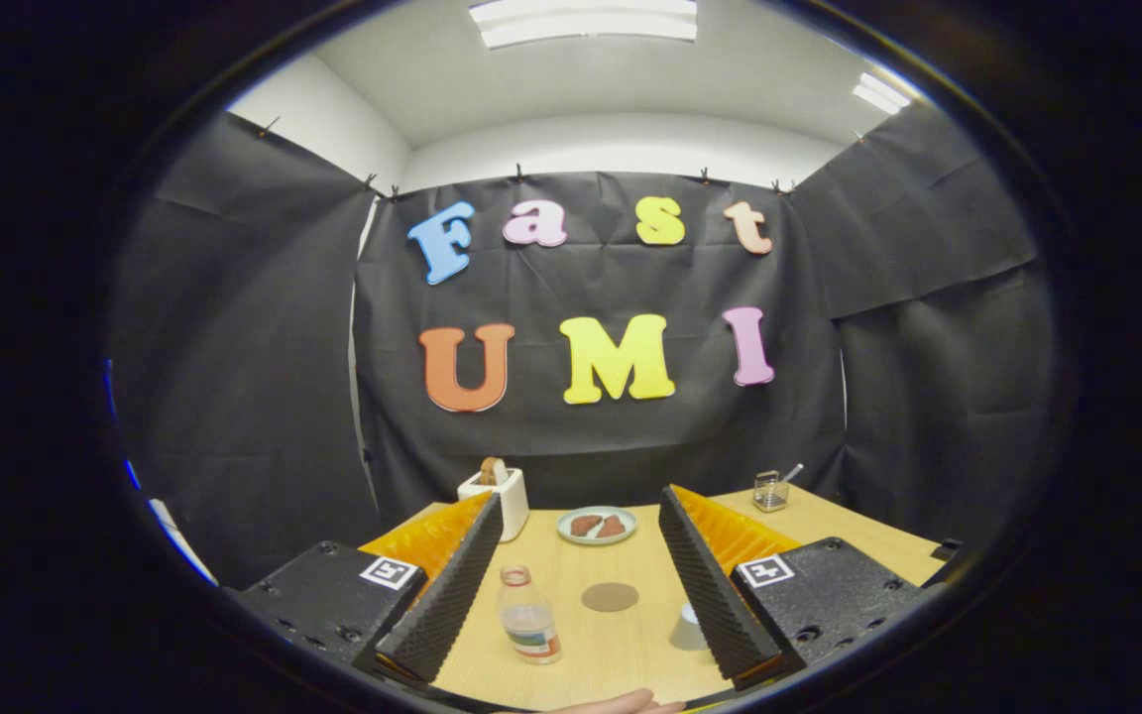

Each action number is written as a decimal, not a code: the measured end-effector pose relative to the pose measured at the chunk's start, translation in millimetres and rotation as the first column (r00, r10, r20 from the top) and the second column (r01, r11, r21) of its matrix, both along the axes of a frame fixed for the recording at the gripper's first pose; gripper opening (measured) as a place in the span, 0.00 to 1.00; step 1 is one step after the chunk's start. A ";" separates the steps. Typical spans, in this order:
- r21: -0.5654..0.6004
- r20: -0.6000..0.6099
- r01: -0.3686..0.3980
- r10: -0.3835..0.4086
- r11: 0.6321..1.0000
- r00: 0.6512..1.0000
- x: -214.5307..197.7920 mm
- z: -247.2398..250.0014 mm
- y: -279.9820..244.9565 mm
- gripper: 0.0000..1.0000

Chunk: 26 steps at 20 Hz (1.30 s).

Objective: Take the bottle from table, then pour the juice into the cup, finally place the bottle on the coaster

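Note:
A small clear bottle [528, 615] with a pale cap and a coloured label stands upright on the wooden table [571, 669], between my fingers and close to the left one. A round brown coaster [610, 597] lies flat just right of the bottle, midway between the fingers. A pale cup [690, 629] stands against the inner side of the right finger, partly hidden by it. My gripper [579, 508] is open wide and holds nothing, hovering above the near part of the table.
Beyond the fingertips a plate [597, 525] with brown food pieces sits mid-table. A white toaster [498, 498] with a slice in it stands at the back left. A small glass holder [770, 490] stands at the back right. Part of a hand [621, 704] shows at the near edge.

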State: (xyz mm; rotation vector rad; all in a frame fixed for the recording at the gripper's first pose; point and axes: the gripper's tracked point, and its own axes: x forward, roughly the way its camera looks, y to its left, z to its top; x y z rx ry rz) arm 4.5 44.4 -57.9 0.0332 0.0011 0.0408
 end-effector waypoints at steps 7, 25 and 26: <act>-0.011 -0.030 -0.003 0.003 1.000 1.000 7.7 -40.1 18.0 1.00; -0.038 -0.112 -0.001 -0.004 0.999 0.994 38.7 -194.0 36.9 1.00; -0.045 -0.121 0.000 -0.005 0.999 0.993 42.3 -202.2 37.7 1.00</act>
